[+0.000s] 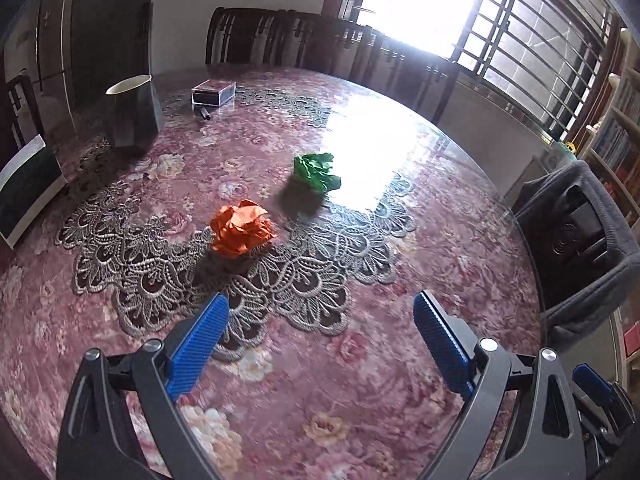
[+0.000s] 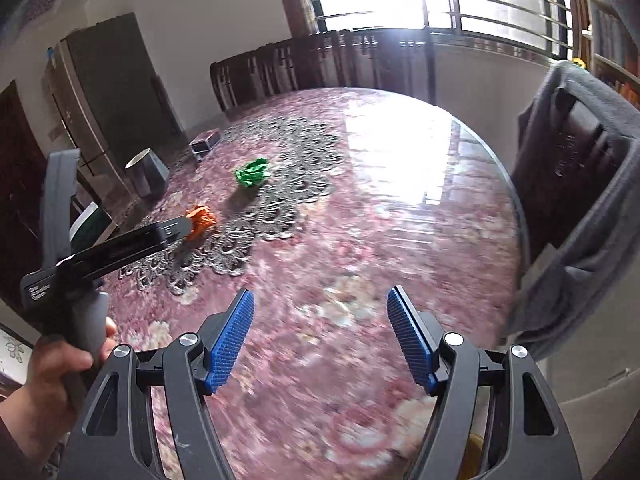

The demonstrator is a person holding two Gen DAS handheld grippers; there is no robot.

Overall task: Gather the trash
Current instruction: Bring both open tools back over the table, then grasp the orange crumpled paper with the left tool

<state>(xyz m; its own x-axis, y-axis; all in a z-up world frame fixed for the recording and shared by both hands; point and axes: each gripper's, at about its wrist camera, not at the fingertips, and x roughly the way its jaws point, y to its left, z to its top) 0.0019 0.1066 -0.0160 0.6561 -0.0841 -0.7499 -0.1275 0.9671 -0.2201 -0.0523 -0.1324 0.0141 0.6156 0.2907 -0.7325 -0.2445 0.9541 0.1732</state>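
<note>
Both blue-padded grippers, left gripper (image 1: 320, 308) and right gripper (image 2: 320, 304), gape wide and empty; the crumpled orange paper ball (image 1: 243, 227) and crumpled green paper ball (image 1: 316, 172) lie farther off, apart, on the floral table (image 1: 400, 360).

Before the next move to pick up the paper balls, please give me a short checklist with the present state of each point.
1. Left tool open and empty: ok.
2. Right tool open and empty: ok.
3. Orange ball free on the table, nothing touching it: ok.
4. Green ball free, apart from the orange ball: ok.
5. Bin upright, mouth open: ok.
6. Room left inside the bin: cannot tell.
</note>
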